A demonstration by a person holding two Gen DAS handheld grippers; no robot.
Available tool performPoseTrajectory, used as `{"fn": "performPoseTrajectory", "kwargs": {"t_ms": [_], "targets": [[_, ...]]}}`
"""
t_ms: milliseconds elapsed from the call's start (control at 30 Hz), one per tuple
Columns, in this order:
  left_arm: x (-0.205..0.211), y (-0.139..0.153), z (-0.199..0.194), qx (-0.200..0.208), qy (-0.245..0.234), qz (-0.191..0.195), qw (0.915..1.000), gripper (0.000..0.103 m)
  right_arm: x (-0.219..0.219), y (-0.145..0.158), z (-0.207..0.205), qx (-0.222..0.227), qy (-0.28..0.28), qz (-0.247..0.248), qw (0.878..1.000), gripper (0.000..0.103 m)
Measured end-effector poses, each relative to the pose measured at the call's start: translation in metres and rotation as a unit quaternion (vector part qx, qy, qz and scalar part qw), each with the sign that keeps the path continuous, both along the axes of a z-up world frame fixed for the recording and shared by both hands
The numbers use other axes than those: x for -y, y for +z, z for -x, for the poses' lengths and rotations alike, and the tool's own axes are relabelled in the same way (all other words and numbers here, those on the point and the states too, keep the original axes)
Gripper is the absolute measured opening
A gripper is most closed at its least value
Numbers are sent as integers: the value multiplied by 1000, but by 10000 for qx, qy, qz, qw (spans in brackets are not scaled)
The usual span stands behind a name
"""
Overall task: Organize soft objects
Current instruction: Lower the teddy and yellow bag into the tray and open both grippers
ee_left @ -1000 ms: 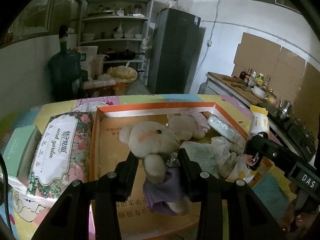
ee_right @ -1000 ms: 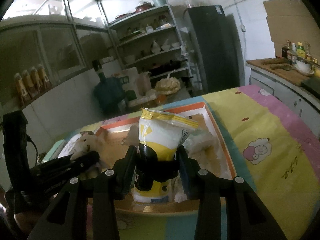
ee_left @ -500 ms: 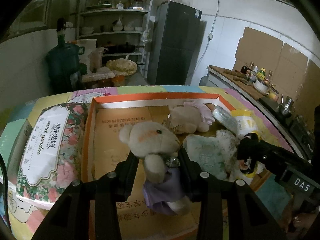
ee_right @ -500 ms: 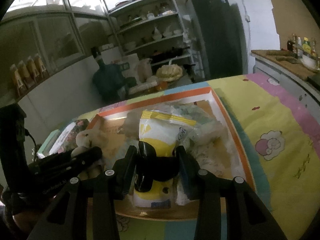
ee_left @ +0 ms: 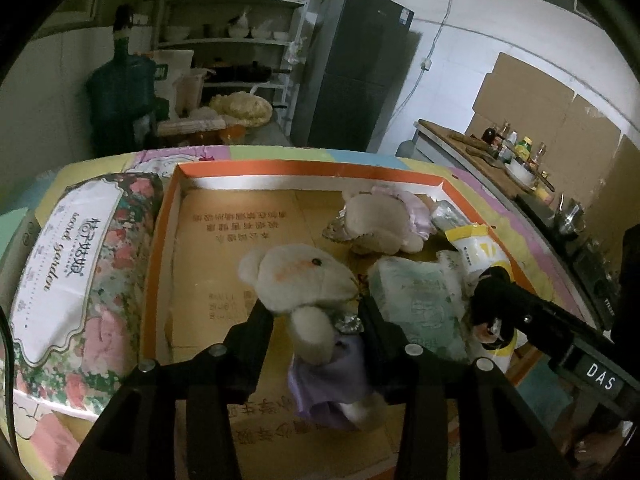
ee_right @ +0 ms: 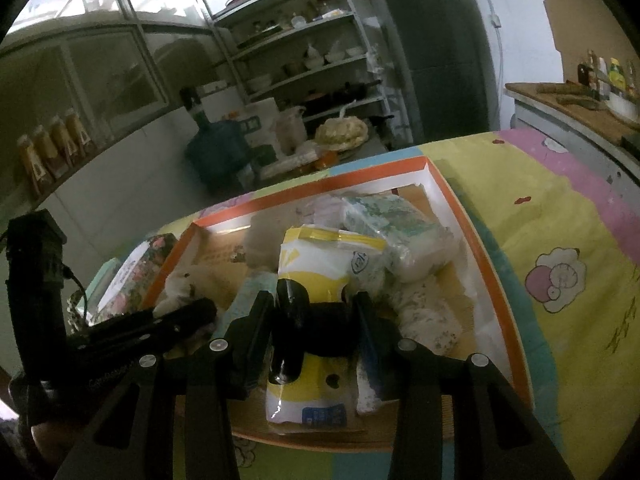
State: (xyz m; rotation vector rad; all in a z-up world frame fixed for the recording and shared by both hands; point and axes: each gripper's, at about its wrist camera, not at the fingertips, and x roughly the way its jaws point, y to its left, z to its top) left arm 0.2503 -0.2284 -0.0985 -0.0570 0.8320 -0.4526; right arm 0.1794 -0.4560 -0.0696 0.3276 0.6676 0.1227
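My left gripper is shut on a cream teddy bear in a purple dress, held over the orange-rimmed cardboard box. My right gripper is shut on a yellow and white soft pack, low inside the box's near right part. The pack and right gripper also show in the left wrist view. A second plush toy in pink and several soft wipe packs lie in the box.
A floral tissue pack lies left of the box on the patterned tablecloth. Behind stand a water jug, shelves and a dark fridge. A counter with bottles is at the right.
Both grippers moved forward and down into the box with their loads. The yellow pack now sits lower among the soft packs, and the bear is closer to the box floor.
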Motion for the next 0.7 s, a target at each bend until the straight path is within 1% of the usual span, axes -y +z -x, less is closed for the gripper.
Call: {"fn": "performPoseTrajectory", "kwargs": {"t_ms": [167, 233, 267, 300, 367, 600, 667, 700], "targets": [[2, -1, 0, 9, 3, -30, 10000, 47, 2, 1, 1, 65, -9, -60, 10000, 45], [2, 0, 1, 42, 9, -29, 10000, 50, 3, 2, 3, 112, -10, -91, 9999, 52], [2, 0, 2, 61, 2, -22, 10000, 55, 4, 3, 4, 147, -19, -112, 9998, 57], [2, 1, 3, 75, -3, -16, 10000, 57, 4, 4, 4, 167, -26, -121, 9998, 57], [3, 2, 4, 117, 1, -20, 9999, 64, 4, 5, 6, 202, -39, -138, 9997, 58], [-2, 11, 9, 204, 39, 5, 9998, 66, 5, 9, 10, 300, -82, -183, 9993, 58], [-2, 15, 12, 291, 24, 5, 9996, 73, 5, 10, 13, 324, -92, -185, 9993, 58], [-3, 19, 14, 340, 18, 31, 9994, 74, 5, 11, 15, 341, -96, -188, 9992, 58]]}}
